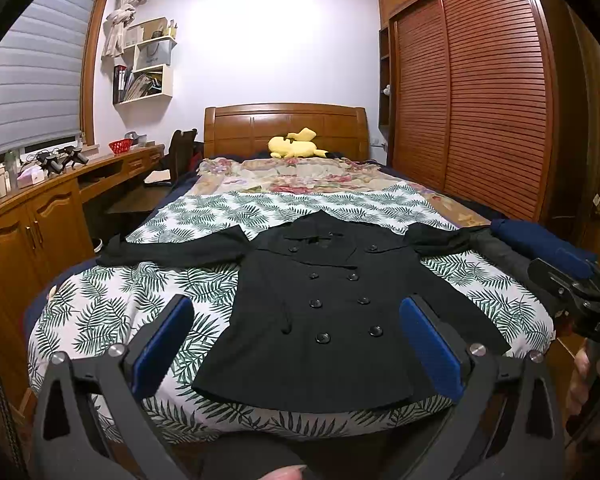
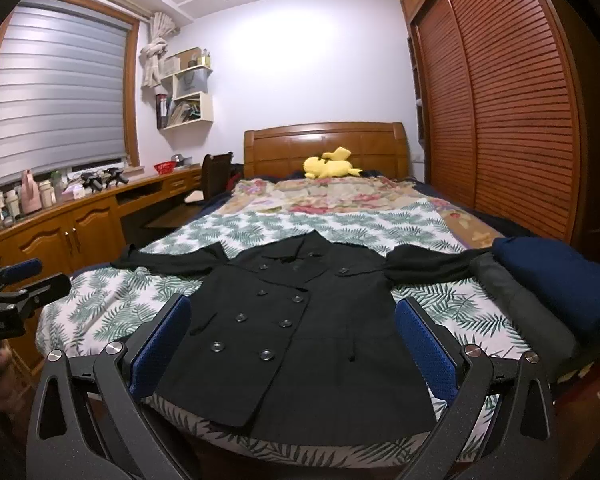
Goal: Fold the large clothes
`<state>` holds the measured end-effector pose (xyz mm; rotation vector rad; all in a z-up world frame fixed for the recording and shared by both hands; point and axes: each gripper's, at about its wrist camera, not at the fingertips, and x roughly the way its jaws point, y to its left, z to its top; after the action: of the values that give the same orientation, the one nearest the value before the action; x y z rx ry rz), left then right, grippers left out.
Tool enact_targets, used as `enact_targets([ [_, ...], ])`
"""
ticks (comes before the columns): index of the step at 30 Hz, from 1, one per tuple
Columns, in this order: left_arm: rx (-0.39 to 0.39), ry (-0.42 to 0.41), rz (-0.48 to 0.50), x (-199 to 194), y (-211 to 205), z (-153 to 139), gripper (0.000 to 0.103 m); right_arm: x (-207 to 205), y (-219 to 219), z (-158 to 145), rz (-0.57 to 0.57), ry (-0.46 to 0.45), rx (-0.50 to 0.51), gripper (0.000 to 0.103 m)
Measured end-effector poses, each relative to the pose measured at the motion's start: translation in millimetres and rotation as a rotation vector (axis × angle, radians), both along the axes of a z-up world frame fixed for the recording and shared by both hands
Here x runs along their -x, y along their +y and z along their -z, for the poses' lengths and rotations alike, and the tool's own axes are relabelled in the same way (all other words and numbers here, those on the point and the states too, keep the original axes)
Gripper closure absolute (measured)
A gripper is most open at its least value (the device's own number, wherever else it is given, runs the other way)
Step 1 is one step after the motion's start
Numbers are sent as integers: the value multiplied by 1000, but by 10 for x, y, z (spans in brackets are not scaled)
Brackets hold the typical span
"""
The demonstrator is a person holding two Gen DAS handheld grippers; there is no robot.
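Both grippers, left (image 1: 296, 320) and right (image 2: 292, 320), gape wide at the frame bottom, grasping nothing; black coat (image 1: 320, 312) lies spread flat on leaf-print sheet (image 1: 100, 312) mid-frame.

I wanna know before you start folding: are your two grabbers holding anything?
Left gripper: open, holding nothing, above the black coat.
Right gripper: open, holding nothing.
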<state>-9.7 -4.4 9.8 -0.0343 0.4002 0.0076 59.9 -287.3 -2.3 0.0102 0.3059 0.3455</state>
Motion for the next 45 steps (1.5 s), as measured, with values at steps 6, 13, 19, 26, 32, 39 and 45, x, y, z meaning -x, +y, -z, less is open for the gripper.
enact_targets([
  [6,-1,-6,1,18,-12,-17,0,-2,-1,2,-1,0,-2,0],
  [13,-3,-9,3,32,-19,-16,0,-6,4,0,-1,1,-3,0],
  [19,-5,-10,5,35,-21,-20,0,-10,4,-6,-3,1,-4,0],
  [26,-7,-7,4,47,-36,-31,0,-6,8,-3,-2,0,-4,0],
  [32,-7,-8,4,48,-31,-30,0,0,22,-7,-1,-2,-4,0],
  [39,-7,-8,4,47,-29,-30,0,6,12,-2,-1,-3,-4,0],
  [45,-7,-9,4,50,-31,-31,0,6,7,-1,-2,-2,-6,0],
])
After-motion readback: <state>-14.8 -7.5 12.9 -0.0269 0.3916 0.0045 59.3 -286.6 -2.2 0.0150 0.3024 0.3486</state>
